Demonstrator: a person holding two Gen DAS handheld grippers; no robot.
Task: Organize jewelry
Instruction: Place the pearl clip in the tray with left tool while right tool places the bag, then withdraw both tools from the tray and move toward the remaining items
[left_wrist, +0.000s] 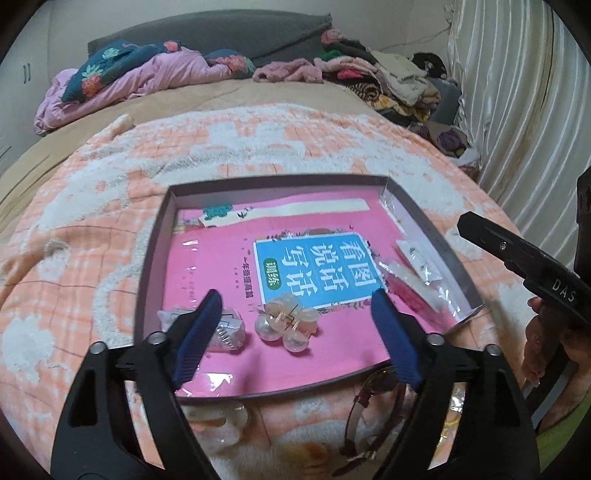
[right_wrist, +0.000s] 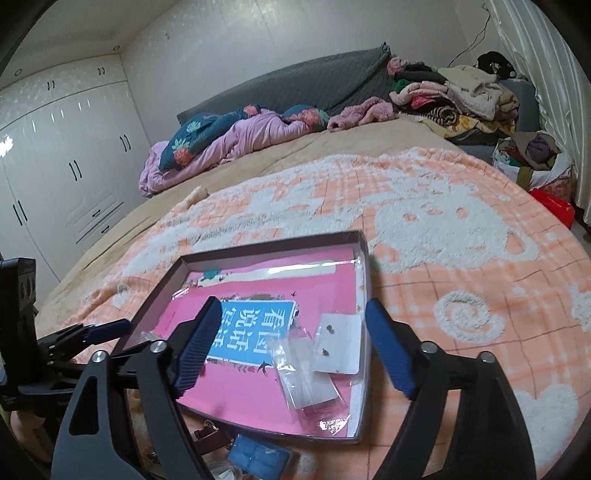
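A shallow dark-rimmed box (left_wrist: 155, 236) (right_wrist: 364, 266) lies on the bed with a pink book (left_wrist: 221, 266) (right_wrist: 321, 291) as its floor. In the left wrist view a pearl hair claw (left_wrist: 286, 323) and a small plastic packet (left_wrist: 225, 326) lie in it near the front, and clear jewelry bags (left_wrist: 417, 273) at the right. My left gripper (left_wrist: 295, 302) is open and empty above the hair claw. My right gripper (right_wrist: 291, 317) is open and empty above an earring card (right_wrist: 338, 345) and clear bags (right_wrist: 306, 373).
On the orange-and-white blanket (left_wrist: 92, 221) in front of the box lie a watch with a red strap (left_wrist: 373, 402), a pale hair claw (left_wrist: 221, 417) and a blue pad (right_wrist: 258, 458). Clothes (right_wrist: 461, 96) pile up at the bed's far end. Curtain (left_wrist: 517, 92) stands at right.
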